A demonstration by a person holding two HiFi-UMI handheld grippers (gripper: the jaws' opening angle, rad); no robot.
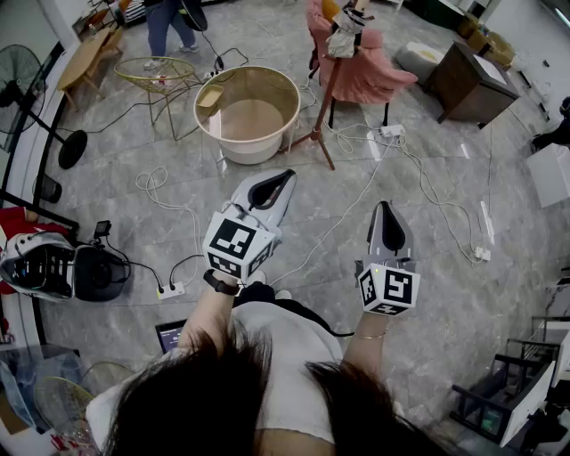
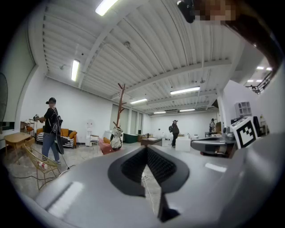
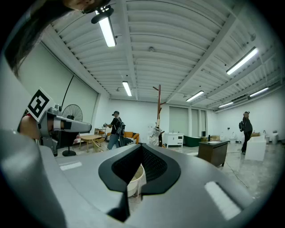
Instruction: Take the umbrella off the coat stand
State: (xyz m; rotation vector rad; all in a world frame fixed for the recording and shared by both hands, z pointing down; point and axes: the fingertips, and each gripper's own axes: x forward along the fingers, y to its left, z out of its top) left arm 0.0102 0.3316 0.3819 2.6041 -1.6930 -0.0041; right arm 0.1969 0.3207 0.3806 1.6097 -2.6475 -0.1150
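Note:
The wooden coat stand (image 1: 326, 85) rises on the far side of the floor, with a pale folded bundle, seemingly the umbrella (image 1: 345, 37), hanging near its top. From the left gripper view the stand (image 2: 120, 107) is far off, the bundle (image 2: 116, 138) low on its pole. It also shows in the distance in the right gripper view as a thin pole (image 3: 158, 109). My left gripper (image 1: 287, 175) and right gripper (image 1: 385, 207) are held level in front of me, well short of the stand. Both are shut and hold nothing.
A big round beige tub (image 1: 248, 111) stands left of the stand, a pink armchair (image 1: 372, 73) just behind it. Cables and a power strip (image 1: 169, 290) lie across the floor. A wire-frame table (image 1: 158, 76), a dark cabinet (image 1: 472, 80) and a person (image 1: 169, 22) are farther off.

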